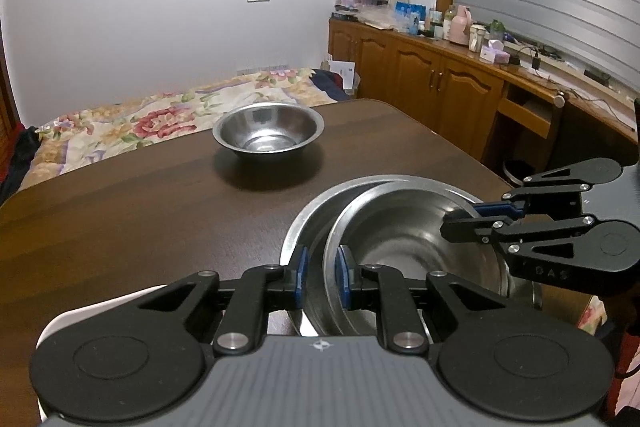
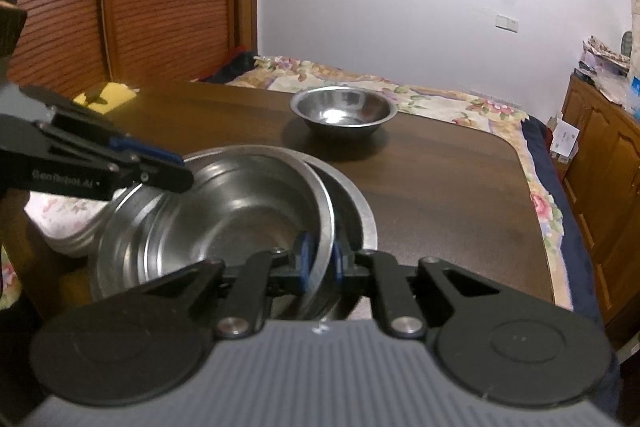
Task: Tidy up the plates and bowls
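A steel bowl (image 1: 404,227) sits tilted inside a larger steel bowl (image 1: 308,223) at the near edge of the dark wooden table (image 1: 140,227). My left gripper (image 1: 322,277) is shut on the inner bowl's near rim, which runs between its blue pads. My right gripper (image 2: 320,261) is shut on the opposite rim of the same inner bowl (image 2: 240,211); it also shows in the left wrist view (image 1: 476,217). The left gripper appears in the right wrist view (image 2: 168,167). A third steel bowl (image 1: 268,131) stands alone farther back, also in the right wrist view (image 2: 344,113).
A white plate stack (image 2: 72,227) sits left of the nested bowls, partly hidden. A bed with a floral cover (image 1: 160,119) lies beyond the table. Wooden cabinets (image 1: 440,79) with clutter run along the right. A yellow object (image 2: 108,95) lies at the table's far left corner.
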`<state>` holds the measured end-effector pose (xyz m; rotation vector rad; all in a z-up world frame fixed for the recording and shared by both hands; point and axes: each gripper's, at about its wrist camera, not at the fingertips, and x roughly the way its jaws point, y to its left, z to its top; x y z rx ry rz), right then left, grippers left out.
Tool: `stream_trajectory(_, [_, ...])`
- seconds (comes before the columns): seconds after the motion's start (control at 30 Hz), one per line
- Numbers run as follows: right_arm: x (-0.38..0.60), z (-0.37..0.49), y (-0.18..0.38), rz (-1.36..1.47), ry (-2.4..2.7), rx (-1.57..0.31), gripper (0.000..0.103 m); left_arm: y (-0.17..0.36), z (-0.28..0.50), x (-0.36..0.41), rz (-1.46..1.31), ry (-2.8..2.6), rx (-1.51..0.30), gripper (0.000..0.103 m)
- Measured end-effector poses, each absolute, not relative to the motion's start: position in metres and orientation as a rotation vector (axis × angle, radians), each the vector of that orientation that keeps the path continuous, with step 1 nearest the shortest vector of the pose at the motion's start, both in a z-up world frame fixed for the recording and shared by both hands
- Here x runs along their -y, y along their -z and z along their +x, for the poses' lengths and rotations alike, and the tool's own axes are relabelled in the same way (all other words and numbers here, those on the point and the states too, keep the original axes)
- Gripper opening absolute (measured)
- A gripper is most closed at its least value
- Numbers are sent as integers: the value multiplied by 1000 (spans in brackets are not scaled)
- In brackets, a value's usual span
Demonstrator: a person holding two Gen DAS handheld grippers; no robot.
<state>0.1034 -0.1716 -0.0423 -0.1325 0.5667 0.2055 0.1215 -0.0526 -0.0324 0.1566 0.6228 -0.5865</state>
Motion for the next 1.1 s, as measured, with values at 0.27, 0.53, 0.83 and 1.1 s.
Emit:
stream_trajectory(0.27, [170, 107, 42, -132, -207, -573, 14, 29, 125, 47, 139, 559, -607, 20])
stream_trajectory(0.53, [170, 107, 42, -114, -205, -566, 14, 23, 125, 44, 126, 549, -590, 20])
stream_trajectory(0.83, [179, 111, 23, -95, -200, -508, 14, 7, 149, 42, 117, 522, -561, 21])
stream_trajectory(1.1, [206, 142, 0, -85, -197, -434, 14, -1, 200, 48, 118, 460, -556, 30])
